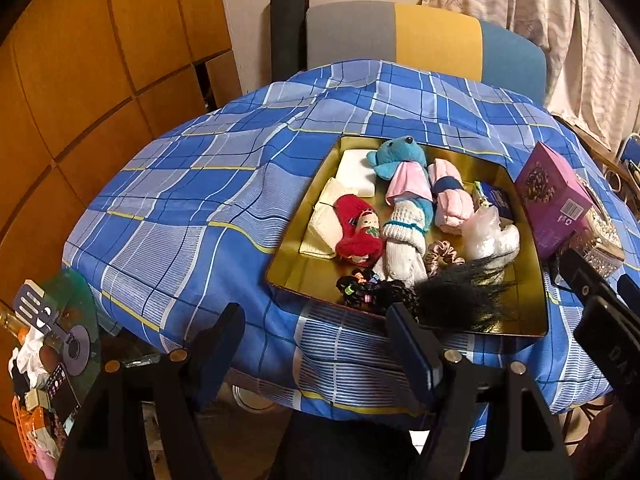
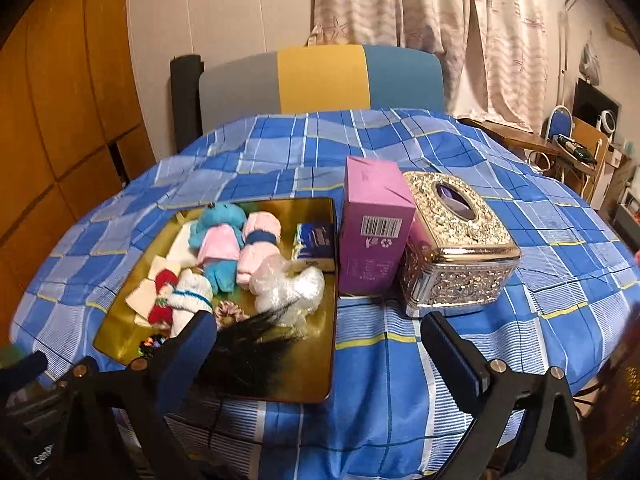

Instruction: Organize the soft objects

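Showing both the left gripper (image 1: 316,344) and right gripper (image 2: 318,354) open and empty above the counter's near edge, soft toys (image 1: 400,184) filling the gold tray (image 1: 292,256); black hair (image 2: 244,344) may snag a finger.

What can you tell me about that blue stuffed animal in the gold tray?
The blue stuffed animal is a plush bear with dark bead eyes and a pink cloth around its middle. It lies on its back, head toward the far rim of the gold tray, beside a rolled pink cloth, with a white knitted sock over its legs.
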A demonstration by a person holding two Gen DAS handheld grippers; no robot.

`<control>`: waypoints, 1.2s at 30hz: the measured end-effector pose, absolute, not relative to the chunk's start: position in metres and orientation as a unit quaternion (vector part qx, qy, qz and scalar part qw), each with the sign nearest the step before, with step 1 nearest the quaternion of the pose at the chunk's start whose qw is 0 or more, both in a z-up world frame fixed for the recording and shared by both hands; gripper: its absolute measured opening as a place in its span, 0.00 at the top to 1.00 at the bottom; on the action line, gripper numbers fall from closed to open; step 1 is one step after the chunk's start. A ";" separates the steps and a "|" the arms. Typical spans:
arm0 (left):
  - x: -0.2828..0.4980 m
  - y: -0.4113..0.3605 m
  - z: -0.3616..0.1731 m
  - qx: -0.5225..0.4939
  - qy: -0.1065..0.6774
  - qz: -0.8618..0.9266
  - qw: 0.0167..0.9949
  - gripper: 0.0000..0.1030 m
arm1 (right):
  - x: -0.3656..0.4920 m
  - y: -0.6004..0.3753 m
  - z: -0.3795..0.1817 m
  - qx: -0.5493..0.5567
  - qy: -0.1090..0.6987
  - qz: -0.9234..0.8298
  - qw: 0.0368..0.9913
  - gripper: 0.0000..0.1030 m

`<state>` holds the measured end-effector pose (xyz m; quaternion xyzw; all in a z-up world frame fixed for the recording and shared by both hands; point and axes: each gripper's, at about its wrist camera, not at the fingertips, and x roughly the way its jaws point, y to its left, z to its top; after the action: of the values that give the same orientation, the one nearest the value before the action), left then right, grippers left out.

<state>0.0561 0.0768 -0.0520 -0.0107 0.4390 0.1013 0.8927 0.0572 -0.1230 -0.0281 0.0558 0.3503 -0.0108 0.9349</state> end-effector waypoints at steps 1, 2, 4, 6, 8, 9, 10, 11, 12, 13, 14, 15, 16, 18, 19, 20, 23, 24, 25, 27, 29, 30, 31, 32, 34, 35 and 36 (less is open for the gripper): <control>0.056 0.077 -0.052 -0.013 0.440 0.101 0.892 0.28 | 0.058 -0.121 -0.029 0.053 0.354 -0.006 0.934 0.00; 0.056 0.078 -0.053 -0.014 0.441 0.103 0.892 0.28 | 0.058 -0.119 -0.030 0.052 0.356 -0.005 0.933 0.00; 0.057 0.079 -0.055 -0.015 0.444 0.105 0.890 0.28 | 0.060 -0.117 -0.034 0.052 0.368 -0.004 0.928 0.00; 0.058 0.079 -0.056 -0.017 0.447 0.104 0.888 0.28 | 0.061 -0.116 -0.037 0.056 0.378 0.001 0.924 0.00; 0.057 0.078 -0.056 -0.018 0.448 0.100 0.888 0.28 | 0.061 -0.117 -0.038 0.056 0.381 -0.005 0.923 0.00; 0.057 0.078 -0.056 -0.017 0.447 0.100 0.889 0.28 | 0.061 -0.117 -0.038 0.055 0.380 -0.006 0.923 0.00; 0.057 0.078 -0.055 -0.017 0.445 0.101 0.890 0.28 | 0.061 -0.116 -0.038 0.054 0.380 -0.006 0.924 0.00; 0.056 0.077 -0.055 -0.015 0.445 0.101 0.890 0.28 | 0.061 -0.116 -0.038 0.051 0.379 -0.008 0.924 0.00; 0.056 0.076 -0.055 -0.015 0.445 0.100 0.890 0.28 | 0.061 -0.115 -0.038 0.048 0.378 -0.010 0.924 0.00; 0.056 0.076 -0.055 -0.016 0.445 0.100 0.890 0.28 | 0.060 -0.114 -0.038 0.043 0.377 -0.009 0.925 0.00; 0.056 0.076 -0.055 -0.015 0.444 0.099 0.890 0.28 | 0.060 -0.113 -0.038 0.041 0.377 -0.009 0.925 0.00; 0.056 0.075 -0.055 -0.013 0.445 0.098 0.890 0.28 | 0.060 -0.113 -0.038 0.039 0.376 -0.010 0.926 0.00; 0.056 0.075 -0.055 -0.012 0.445 0.098 0.890 0.28 | 0.060 -0.112 -0.038 0.038 0.376 -0.009 0.926 0.00; 0.056 0.074 -0.054 -0.011 0.444 0.097 0.891 0.28 | 0.060 -0.112 -0.038 0.038 0.377 -0.008 0.925 0.00; 0.056 0.074 -0.054 -0.010 0.443 0.098 0.891 0.28 | 0.060 -0.112 -0.038 0.036 0.376 -0.009 0.926 0.00; 0.056 0.074 -0.054 -0.009 0.443 0.099 0.891 0.28 | 0.060 -0.112 -0.038 0.034 0.374 -0.012 0.927 0.00; 0.056 0.074 -0.055 -0.011 0.444 0.098 0.890 0.28 | 0.061 -0.114 -0.039 0.034 0.374 -0.019 0.927 0.00; 0.056 0.074 -0.054 -0.010 0.444 0.099 0.891 0.28 | 0.061 -0.115 -0.039 0.036 0.375 -0.021 0.926 0.00; 0.056 0.074 -0.054 -0.008 0.444 0.099 0.891 0.28 | 0.061 -0.116 -0.039 0.037 0.375 -0.022 0.926 0.00; 0.056 0.074 -0.054 -0.008 0.443 0.099 0.891 0.28 | 0.061 -0.116 -0.040 0.038 0.378 -0.019 0.925 0.00; 0.055 0.073 -0.054 -0.008 0.443 0.098 0.891 0.28 | 0.061 -0.115 -0.040 0.037 0.377 -0.019 0.925 0.00; 0.055 0.073 -0.054 -0.008 0.443 0.098 0.891 0.28 | 0.061 -0.115 -0.040 0.036 0.377 -0.018 0.926 0.00; 0.055 0.073 -0.054 -0.007 0.442 0.099 0.891 0.28 | 0.061 -0.114 -0.040 0.034 0.377 -0.018 0.926 0.00; 0.056 0.073 -0.054 -0.007 0.442 0.099 0.891 0.28 | 0.060 -0.114 -0.040 0.034 0.376 -0.017 0.926 0.00; 0.056 0.074 -0.054 -0.007 0.442 0.099 0.891 0.28 | 0.060 -0.114 -0.040 0.033 0.375 -0.017 0.926 0.00; 0.056 0.074 -0.054 -0.008 0.442 0.101 0.891 0.28 | 0.060 -0.114 -0.040 0.033 0.375 -0.018 0.926 0.00; 0.056 0.074 -0.055 -0.008 0.443 0.101 0.891 0.28 | 0.061 -0.114 -0.041 0.035 0.377 -0.017 0.926 0.00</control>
<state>0.0556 0.0742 -0.0547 -0.0081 0.4427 0.1006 0.8910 0.0607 -0.1144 -0.0407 0.0349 0.3767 -0.0174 0.9255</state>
